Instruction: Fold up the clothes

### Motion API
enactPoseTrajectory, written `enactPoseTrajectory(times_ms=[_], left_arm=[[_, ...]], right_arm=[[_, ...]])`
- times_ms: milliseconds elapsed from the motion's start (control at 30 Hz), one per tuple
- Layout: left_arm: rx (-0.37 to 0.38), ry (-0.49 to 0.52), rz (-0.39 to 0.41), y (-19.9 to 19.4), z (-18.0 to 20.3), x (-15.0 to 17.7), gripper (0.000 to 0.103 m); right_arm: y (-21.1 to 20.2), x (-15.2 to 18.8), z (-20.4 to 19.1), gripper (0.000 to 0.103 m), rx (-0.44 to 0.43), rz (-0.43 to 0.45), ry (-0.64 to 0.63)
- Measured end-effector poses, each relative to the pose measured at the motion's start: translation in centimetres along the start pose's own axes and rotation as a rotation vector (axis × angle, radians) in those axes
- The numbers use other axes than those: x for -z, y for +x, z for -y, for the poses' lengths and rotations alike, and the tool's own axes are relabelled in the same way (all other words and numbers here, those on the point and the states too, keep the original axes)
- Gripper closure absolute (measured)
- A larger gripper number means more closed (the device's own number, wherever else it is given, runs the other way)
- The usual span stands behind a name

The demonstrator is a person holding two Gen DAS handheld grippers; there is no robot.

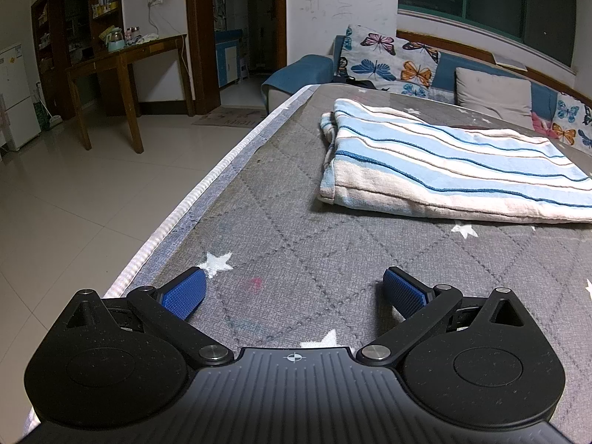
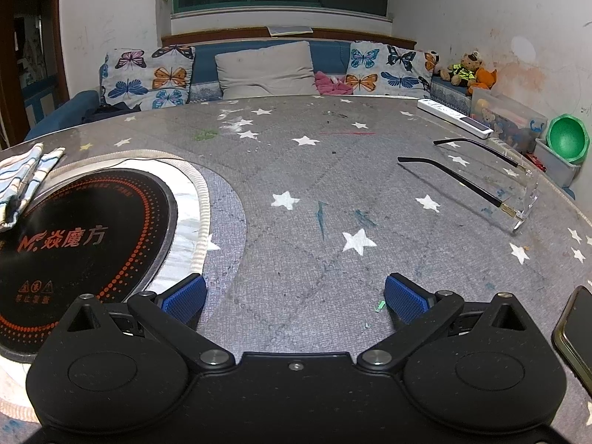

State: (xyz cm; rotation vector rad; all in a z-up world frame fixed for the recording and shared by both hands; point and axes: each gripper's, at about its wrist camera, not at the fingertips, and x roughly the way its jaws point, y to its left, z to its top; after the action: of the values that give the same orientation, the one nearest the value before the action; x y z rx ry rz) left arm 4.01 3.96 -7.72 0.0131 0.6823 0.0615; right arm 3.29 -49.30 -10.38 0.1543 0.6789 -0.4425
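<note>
Count: one folded striped towel (image 1: pixel 444 170), two grippers, one pair of glasses (image 2: pixel 492 181), one phone (image 2: pixel 577 329), one round black induction plate (image 2: pixel 74 251), one white power strip (image 2: pixel 455 118).

We note the left gripper (image 1: pixel 294 290) low over the gray star-printed counter (image 1: pixel 296 229), its jaws spread wide and holding nothing. The towel lies flat ahead and to the right of those jaws, well apart from them, with bare cloth between.

The right gripper (image 2: pixel 294 296) also has its jaws spread and empty. Only a corner of the towel (image 2: pixel 22 181) reaches this view, far left of the jaws, touching the induction plate's rim.

Left view alone gives us the counter's near edge (image 1: pixel 192 203), running just left of the jaws, with tiled floor (image 1: pixel 74 203) below and a wooden side table (image 1: pixel 122 70) beyond. Right view alone gives us the glasses ahead and right of the jaws, the phone at far right beside the gripper body, the plate just left of the left jaw, and the strip at the far rim.

Straight ahead of the right jaws the cover lies bare to the sofa cushions (image 2: pixel 266 70).
</note>
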Motion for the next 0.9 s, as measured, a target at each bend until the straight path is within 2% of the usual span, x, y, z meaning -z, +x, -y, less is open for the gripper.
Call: enactPoseTrajectory(times_ms=[900], left_arm=[[0.0, 0.0, 0.0, 0.03, 0.0, 0.01, 0.0]], right_arm=[[-0.69, 0.71, 0.21, 0.0, -0.001, 0.0, 0.001]])
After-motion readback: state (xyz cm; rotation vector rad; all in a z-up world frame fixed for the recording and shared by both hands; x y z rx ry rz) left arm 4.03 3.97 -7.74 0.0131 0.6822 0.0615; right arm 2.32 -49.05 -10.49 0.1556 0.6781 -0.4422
